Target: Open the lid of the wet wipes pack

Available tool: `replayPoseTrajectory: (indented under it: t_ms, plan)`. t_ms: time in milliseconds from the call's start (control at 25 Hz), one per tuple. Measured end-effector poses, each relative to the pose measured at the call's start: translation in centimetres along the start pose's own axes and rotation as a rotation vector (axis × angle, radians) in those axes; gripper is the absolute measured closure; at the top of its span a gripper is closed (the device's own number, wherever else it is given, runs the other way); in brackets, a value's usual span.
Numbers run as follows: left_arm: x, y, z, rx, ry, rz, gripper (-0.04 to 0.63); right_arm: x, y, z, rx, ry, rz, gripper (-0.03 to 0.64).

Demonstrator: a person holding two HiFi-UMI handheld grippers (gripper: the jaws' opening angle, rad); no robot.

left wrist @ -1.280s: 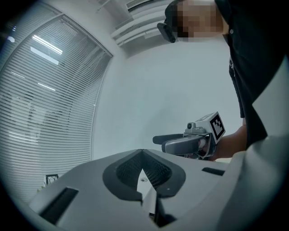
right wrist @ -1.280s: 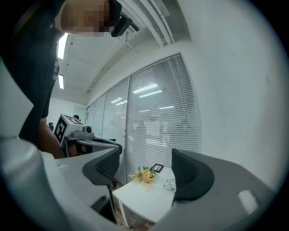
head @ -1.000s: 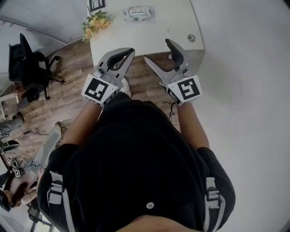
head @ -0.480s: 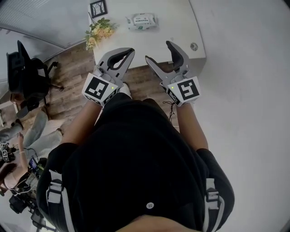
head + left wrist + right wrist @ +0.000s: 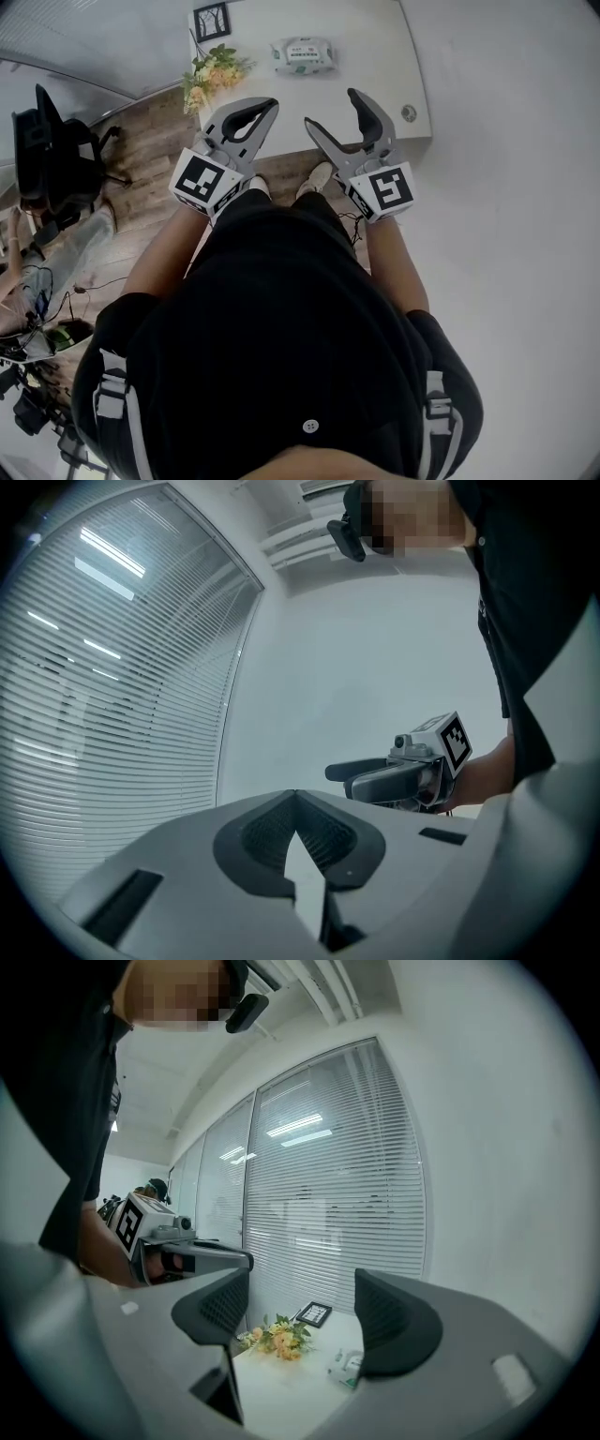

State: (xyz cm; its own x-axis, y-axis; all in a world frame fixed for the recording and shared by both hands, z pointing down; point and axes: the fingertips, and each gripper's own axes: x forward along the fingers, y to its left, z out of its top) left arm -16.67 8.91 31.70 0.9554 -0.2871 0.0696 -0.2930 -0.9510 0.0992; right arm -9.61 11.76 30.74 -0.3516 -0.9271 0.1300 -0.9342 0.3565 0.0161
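The wet wipes pack [image 5: 302,55], white with green print, lies flat on the far part of a white table [image 5: 375,47]. In the right gripper view the pack [image 5: 345,1369] shows low between the jaws, well ahead of them. My left gripper [image 5: 270,104] is held in the air short of the table's near edge, its jaws shut with nothing in them; in its own view the left gripper [image 5: 296,801] points at a bare wall. My right gripper [image 5: 331,108] hangs beside it, open and empty, and in its own view the right gripper [image 5: 300,1312] faces the table. Neither touches the pack.
A bunch of yellow flowers [image 5: 214,73] lies at the table's left end, with a small picture frame [image 5: 212,20] behind it. A round cable hole [image 5: 409,113] marks the table's right corner. A black office chair [image 5: 52,141] stands at the left. A white wall runs along the right.
The table, pack and flowers have slid down and slightly right in the head view, so I am closer to them. Both grippers keep their pose and their jaw states.
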Motion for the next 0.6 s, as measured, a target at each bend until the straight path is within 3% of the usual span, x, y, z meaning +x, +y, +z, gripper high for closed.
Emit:
replayPoseTrajectory:
  t_ms: [600]
  plan:
    - [9.1,6.2,-0.9,-0.009,0.06,0.205,0.588,6.7,-11.0,-2.5,0.003,0.028,0.181,0.264]
